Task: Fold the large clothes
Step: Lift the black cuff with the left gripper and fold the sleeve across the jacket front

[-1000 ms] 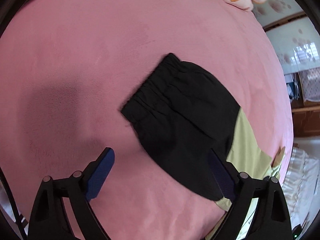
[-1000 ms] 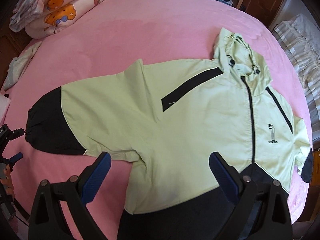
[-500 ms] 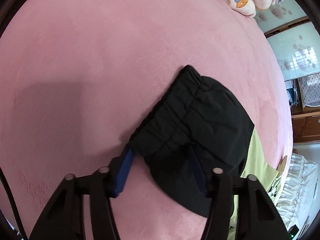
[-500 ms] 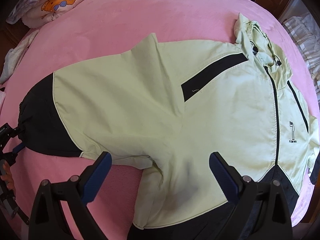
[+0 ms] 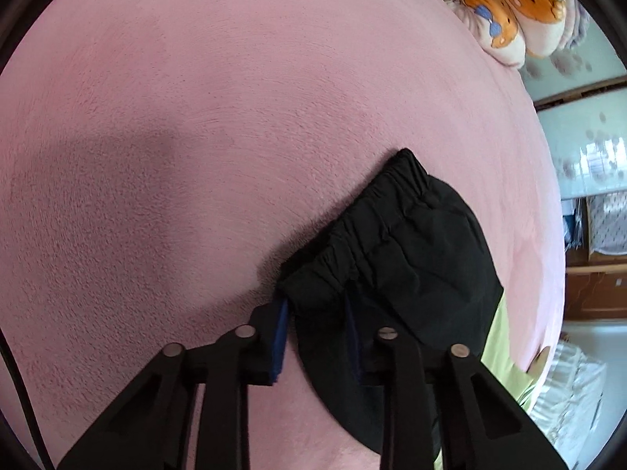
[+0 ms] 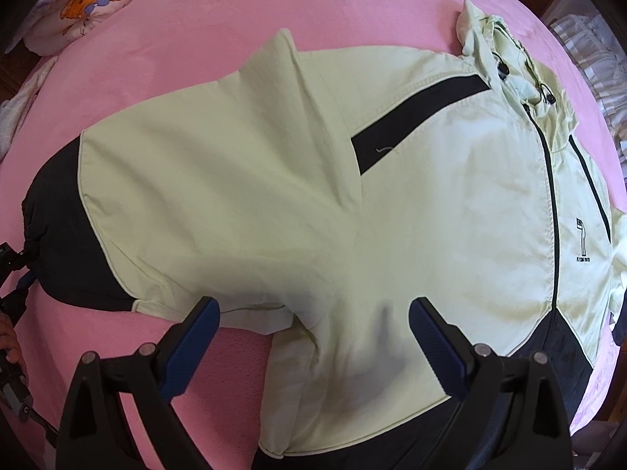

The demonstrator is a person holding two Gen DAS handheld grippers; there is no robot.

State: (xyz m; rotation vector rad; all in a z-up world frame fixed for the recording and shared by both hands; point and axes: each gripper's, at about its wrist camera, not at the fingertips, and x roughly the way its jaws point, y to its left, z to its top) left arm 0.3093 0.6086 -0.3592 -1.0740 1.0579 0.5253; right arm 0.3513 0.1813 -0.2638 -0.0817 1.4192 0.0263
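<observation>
A pale green hooded jacket (image 6: 392, 203) with black panels lies spread flat, front up, on the pink bed (image 6: 219, 11). Its long sleeve ends in a black elastic cuff (image 5: 352, 250). My left gripper (image 5: 315, 313) is closing its jaws on the near corner of that cuff, and the bunched fabric fills the gap between the blue pads (image 5: 280, 337). That gripper also shows at the left edge of the right wrist view. My right gripper (image 6: 313, 325) hangs open just above the jacket's side below the armpit, nothing between its fingers.
A folded quilt with orange bear prints (image 5: 509, 11) sits at the bed's far corner. Grey cloth (image 6: 15, 105) lies at the bed's left edge. A white ruffled bed skirt (image 5: 568, 384) and wooden furniture (image 5: 595, 290) show beyond the bed. A person's hand (image 6: 9, 342) holds the left gripper.
The left gripper came down onto the cuff and its jaws narrowed from wide open to around the fabric. The right gripper sank closer to the jacket, still wide open.
</observation>
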